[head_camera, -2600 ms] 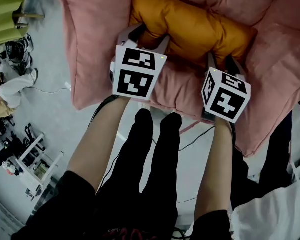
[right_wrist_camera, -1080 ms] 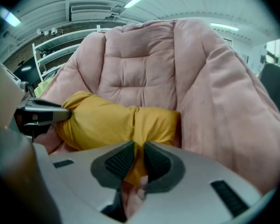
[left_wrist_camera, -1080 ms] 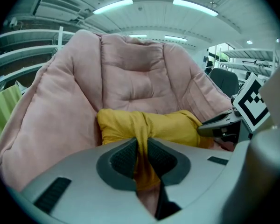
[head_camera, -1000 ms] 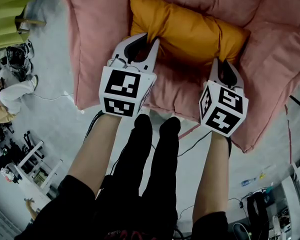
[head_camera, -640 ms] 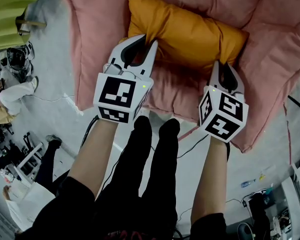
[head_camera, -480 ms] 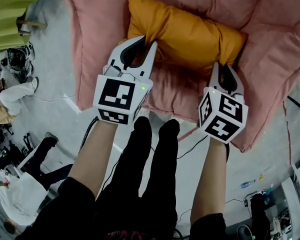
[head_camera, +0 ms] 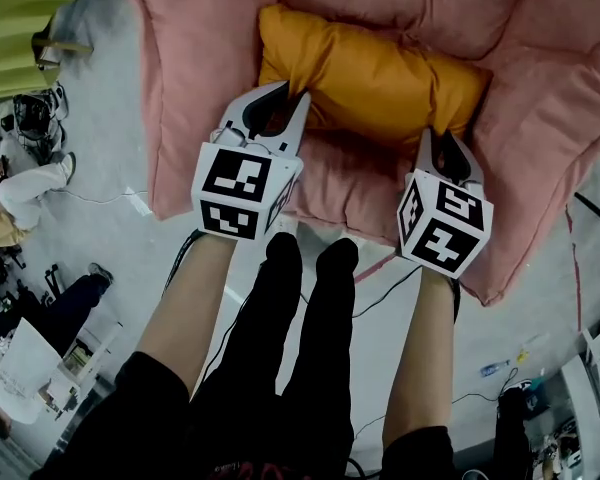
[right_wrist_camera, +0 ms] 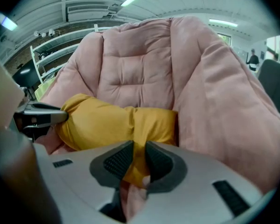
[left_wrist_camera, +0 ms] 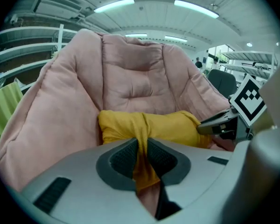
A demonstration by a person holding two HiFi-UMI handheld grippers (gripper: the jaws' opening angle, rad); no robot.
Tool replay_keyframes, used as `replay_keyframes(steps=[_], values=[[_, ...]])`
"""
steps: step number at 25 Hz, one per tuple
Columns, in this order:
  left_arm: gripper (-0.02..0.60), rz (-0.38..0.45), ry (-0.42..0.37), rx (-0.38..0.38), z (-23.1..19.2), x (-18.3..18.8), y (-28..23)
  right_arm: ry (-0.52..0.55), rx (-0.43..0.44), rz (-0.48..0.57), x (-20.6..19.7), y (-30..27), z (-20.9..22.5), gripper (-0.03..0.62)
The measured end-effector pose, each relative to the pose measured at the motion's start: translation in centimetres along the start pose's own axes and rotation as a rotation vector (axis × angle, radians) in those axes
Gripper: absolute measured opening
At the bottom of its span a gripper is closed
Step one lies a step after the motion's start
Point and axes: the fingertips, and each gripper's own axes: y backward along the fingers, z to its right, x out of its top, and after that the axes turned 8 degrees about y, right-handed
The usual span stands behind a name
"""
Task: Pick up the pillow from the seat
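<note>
An orange-yellow pillow lies across the seat of a big pink padded chair. My left gripper is at the pillow's near left edge. In the left gripper view its pads are shut on a fold of the pillow, at the left gripper. My right gripper is at the near right edge. In the right gripper view, yellow cloth of the pillow fills the gap of the right gripper. Its jaws are opening, with the pads still touching the cloth.
The chair's pink back and arms rise behind and beside the pillow. The person's black-clad legs stand at the seat's front edge. Cables cross the grey floor. A green chair and people are at far left.
Both grippers have drawn back a little toward me since the earliest frame, with the pillow's near edge between their jaws. The pillow has shifted only slightly. People at the left have moved.
</note>
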Motion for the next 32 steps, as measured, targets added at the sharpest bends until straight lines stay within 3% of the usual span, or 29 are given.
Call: replay_keyframes(steps=[12, 17, 22, 25, 29, 32], values=[[0.218, -0.135, -0.025, 0.073, -1.5, -1.8, -3.3, -0.004, 0.035, -0.126, -1.4, -3.7, 0.4, 0.183], [0.228, -0.199, -0.033, 0.092, -1.9, -2.6, -4.7, 0.008, 0.046, -0.197, -1.8, -5.2, 0.0, 0.189], [0.225, -0.272, -0.039, 0.098, -2.1, -3.5, -5.8, 0.041, 0.034, -0.212, -2.3, -6.4, -0.3, 0.189], [0.188, -0.293, -0.073, 0.101, -1.5, -3.8, -6.7, 0.081, 0.023, -0.212, -2.5, -7.1, -0.3, 0.163], [0.098, -0.243, -0.078, 0.083, -0.4, -3.5, -5.9, 0.111, -0.014, -0.111, -2.1, -5.7, -0.3, 0.085], [0.058, -0.153, -0.053, 0.052, -0.4, -2.0, -4.3, 0.09, -0.018, -0.034, -0.9, -4.2, -0.4, 0.058]])
